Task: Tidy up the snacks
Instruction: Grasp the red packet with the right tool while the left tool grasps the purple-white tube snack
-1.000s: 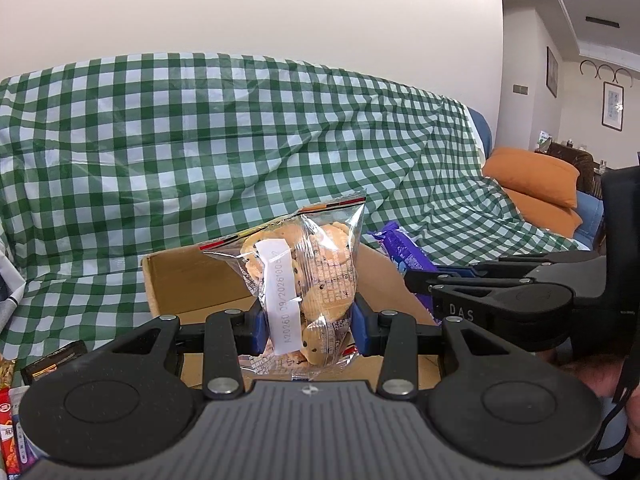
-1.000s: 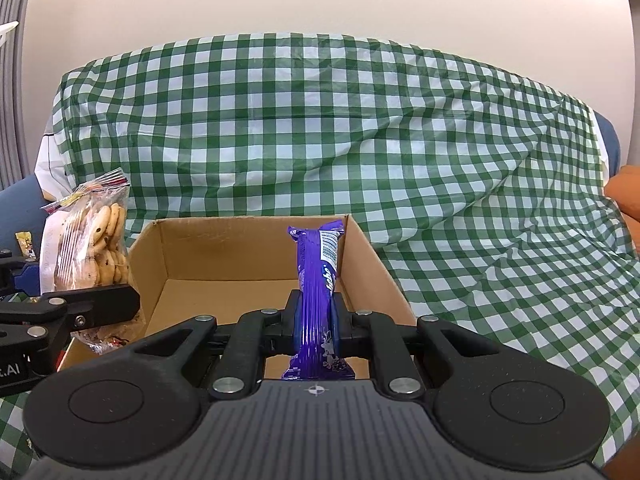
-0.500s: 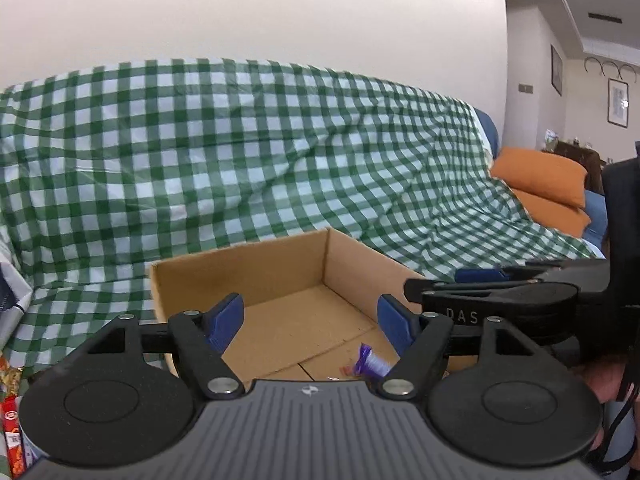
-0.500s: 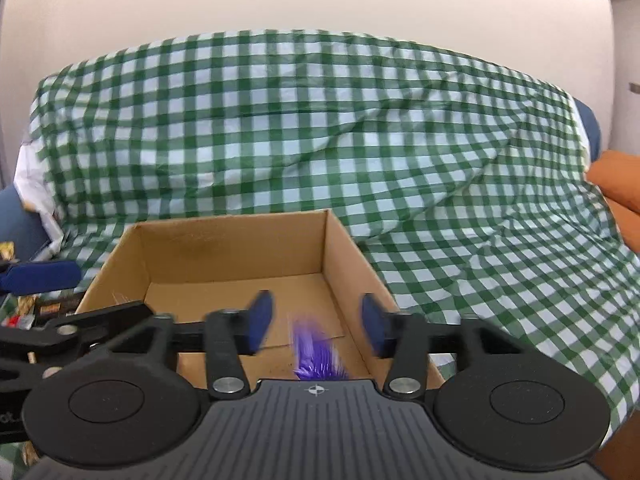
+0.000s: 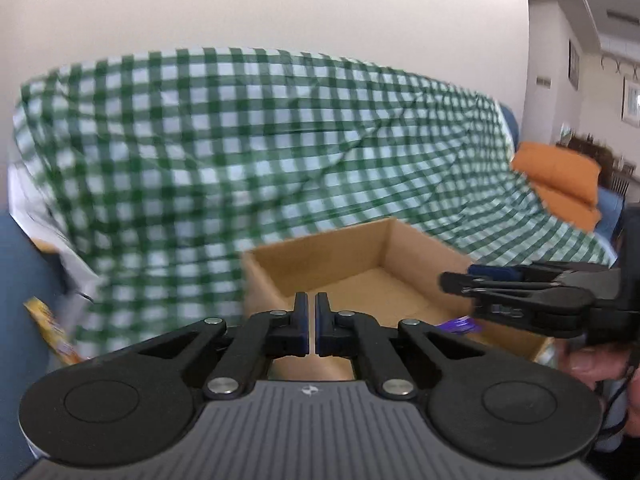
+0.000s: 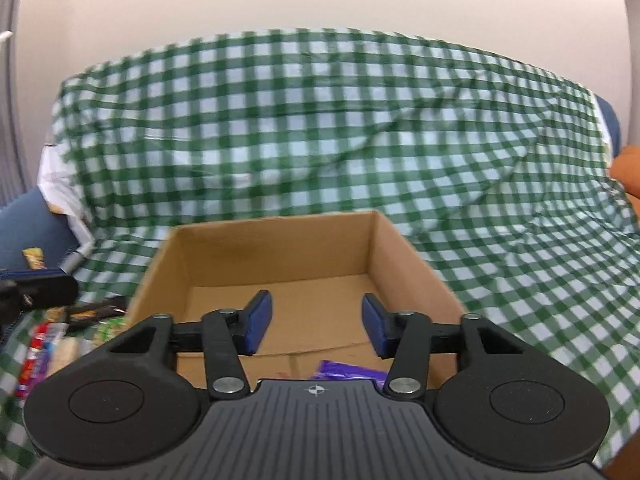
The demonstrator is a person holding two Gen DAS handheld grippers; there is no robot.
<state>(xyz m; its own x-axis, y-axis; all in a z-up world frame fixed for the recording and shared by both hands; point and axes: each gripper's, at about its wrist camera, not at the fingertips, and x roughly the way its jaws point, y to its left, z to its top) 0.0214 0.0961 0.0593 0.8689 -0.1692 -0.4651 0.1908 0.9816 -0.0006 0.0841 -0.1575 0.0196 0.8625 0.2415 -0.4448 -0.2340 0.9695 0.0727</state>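
Observation:
An open cardboard box (image 6: 280,248) sits on the green checked cloth, also seen from the left wrist as the box (image 5: 344,252). A purple snack wrapper (image 6: 348,371) lies on the box floor near its front, and it shows as a purple sliver (image 5: 460,325) in the left wrist view. My right gripper (image 6: 316,326) hangs over the box front, its jaws closing with nothing between them. My left gripper (image 5: 312,322) is shut and empty, just left of the box's front corner. The cookie bag is hidden from both views.
Several loose snack packets (image 6: 52,344) lie on the cloth left of the box, and a yellow packet (image 5: 52,328) lies further left. Orange cushions (image 5: 560,184) rest at the far right. The checked cloth (image 6: 320,140) rises steeply behind the box. A hand (image 5: 596,364) holds the right gripper.
Both grippers let go of their snacks: the cookie bag and the purple bar dropped into the box. The left gripper then shut and swung left; the right gripper's jaws narrowed after opening.

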